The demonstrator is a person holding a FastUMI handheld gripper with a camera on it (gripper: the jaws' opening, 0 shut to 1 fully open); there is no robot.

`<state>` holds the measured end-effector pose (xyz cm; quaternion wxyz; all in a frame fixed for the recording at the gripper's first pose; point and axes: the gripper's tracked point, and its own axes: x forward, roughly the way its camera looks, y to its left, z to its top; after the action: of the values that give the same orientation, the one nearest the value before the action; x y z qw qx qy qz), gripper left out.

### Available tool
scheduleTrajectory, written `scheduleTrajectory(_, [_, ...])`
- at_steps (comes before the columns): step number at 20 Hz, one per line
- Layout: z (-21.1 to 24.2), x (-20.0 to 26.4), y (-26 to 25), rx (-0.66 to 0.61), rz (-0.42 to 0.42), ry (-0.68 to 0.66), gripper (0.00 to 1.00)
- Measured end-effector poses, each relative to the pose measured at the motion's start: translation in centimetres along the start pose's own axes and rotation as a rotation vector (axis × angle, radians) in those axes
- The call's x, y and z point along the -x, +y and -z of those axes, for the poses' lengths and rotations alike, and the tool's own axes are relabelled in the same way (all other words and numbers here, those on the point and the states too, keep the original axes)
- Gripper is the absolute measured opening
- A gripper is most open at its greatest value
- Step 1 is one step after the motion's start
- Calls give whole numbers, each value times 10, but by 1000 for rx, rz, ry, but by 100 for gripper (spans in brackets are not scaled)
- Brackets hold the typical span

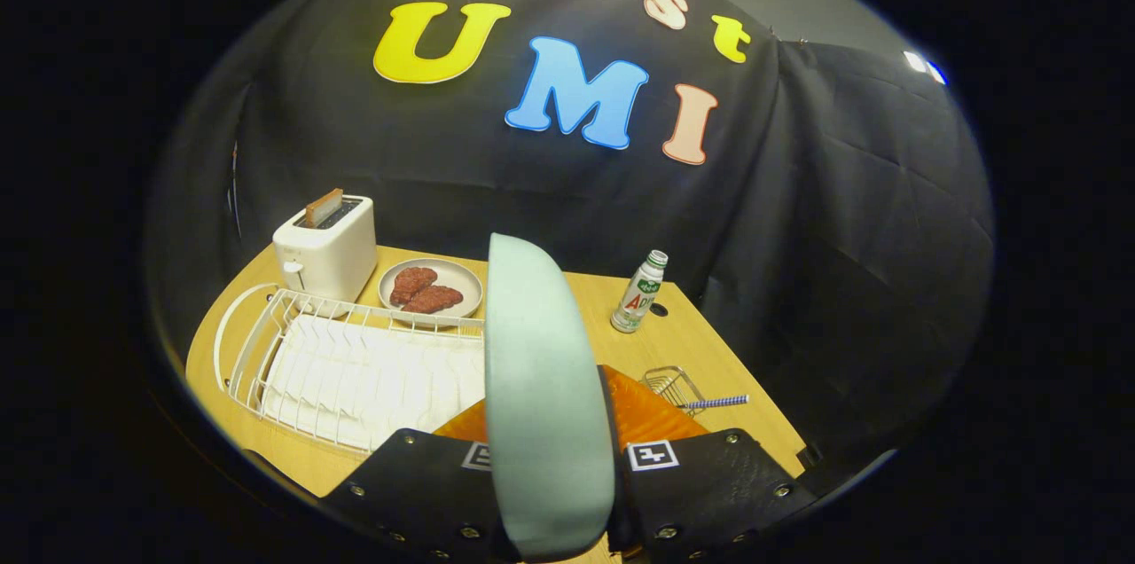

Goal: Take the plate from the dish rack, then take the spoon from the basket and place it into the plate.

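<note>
Plate: pale mint-green round plate (545, 404), standing on edge between the two fingers, so you mostly see its rim and a bit of one face. It's up off the rack.
Tool: tool (554, 493) closed down on the plate, one finger pressing each side, gap only as wide as the plate is thick.
Dish rack: white wire dish rack (355, 360) with nothing in its slots, just ahead of the fingers off to the left, sitting on the table.
Spoon: spoon with a blue-and-white striped handle (716, 403), lying in a small wire basket (672, 387) just past the right finger, handle poking out sideways. Can't see the bowl end.
Orange thing: some orange surface (647, 418) right behind the plate, can't tell what it is.
Table: light wooden table (700, 347) under everything.
Further back: grey plate with two brown meat patties (430, 287), a white toaster (325, 252) with a slice sticking up beside it, and a small white bottle with a green label (640, 291) standing well apart on the right.
</note>
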<state>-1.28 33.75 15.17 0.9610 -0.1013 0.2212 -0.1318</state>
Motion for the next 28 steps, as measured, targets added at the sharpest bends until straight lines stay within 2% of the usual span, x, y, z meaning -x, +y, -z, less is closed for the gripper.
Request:
scheduleTrajectory(9, [105,25,-38,11,-72,118,36])
scheduleTrajectory(17, [175,17,-23,-114,-194,265,36])
scheduleTrajectory(22, [180,12,-10,-194,-251,290,36])
scheduleTrajectory(28, [186,6,23,-337,-417,359,36])
